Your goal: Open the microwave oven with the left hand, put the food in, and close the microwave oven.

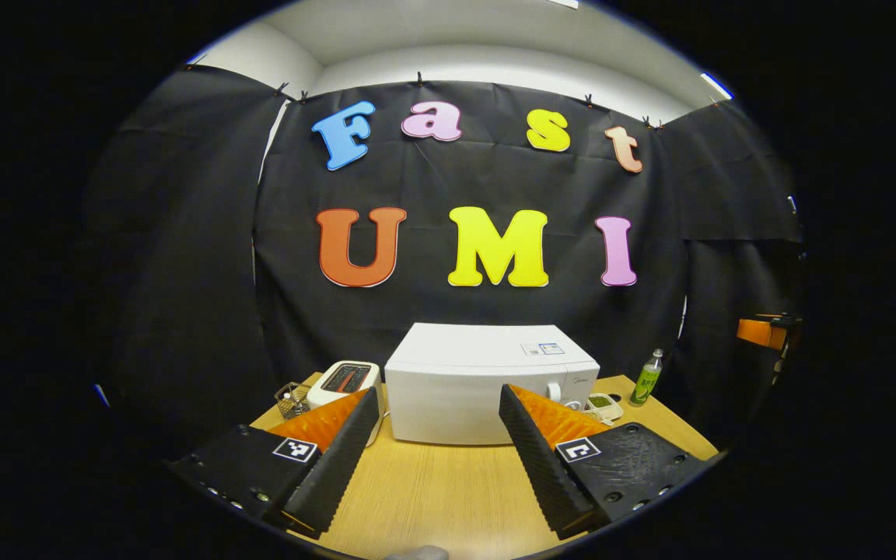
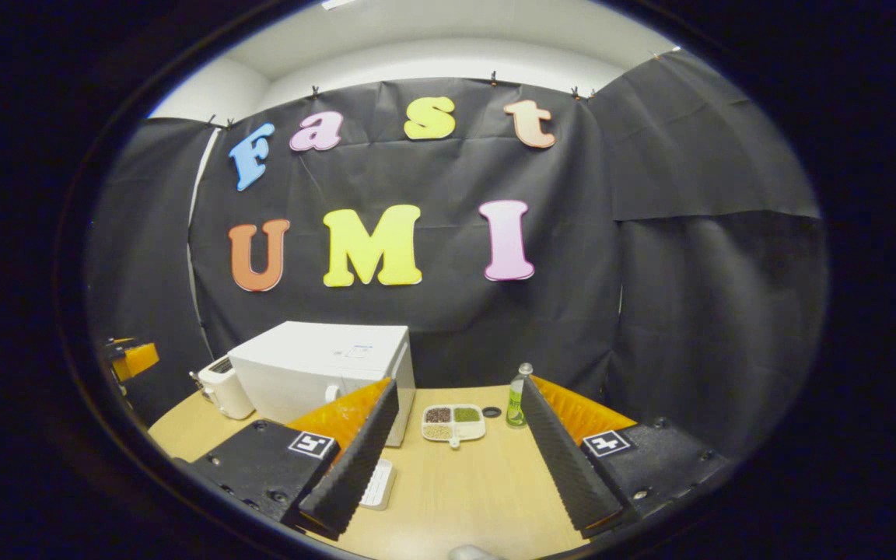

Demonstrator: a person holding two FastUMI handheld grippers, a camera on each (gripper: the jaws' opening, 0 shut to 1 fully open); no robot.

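A white microwave (image 1: pixel 487 381) stands at the back of the wooden table, its door closed, with a round knob (image 1: pixel 553 390) at its right. My left gripper (image 1: pixel 438 394) is open with nothing in it, held in front of the microwave and apart from it. The food is a white divided tray (image 2: pixel 453 422) holding grains and green bits; it lies on the table right of the microwave (image 2: pixel 323 373). My right gripper (image 2: pixel 459 386) hangs open with nothing held, short of the tray. The tray (image 1: pixel 602 404) also peeks past the left gripper's right finger.
A white toaster (image 1: pixel 343 381) and a small wire basket (image 1: pixel 291 398) sit left of the microwave. A green bottle (image 2: pixel 519 397) and a small dark disc (image 2: pixel 492 411) stand right of the tray. A flat white ribbed object (image 2: pixel 378 482) lies near the table's (image 2: pixel 463 498) front.
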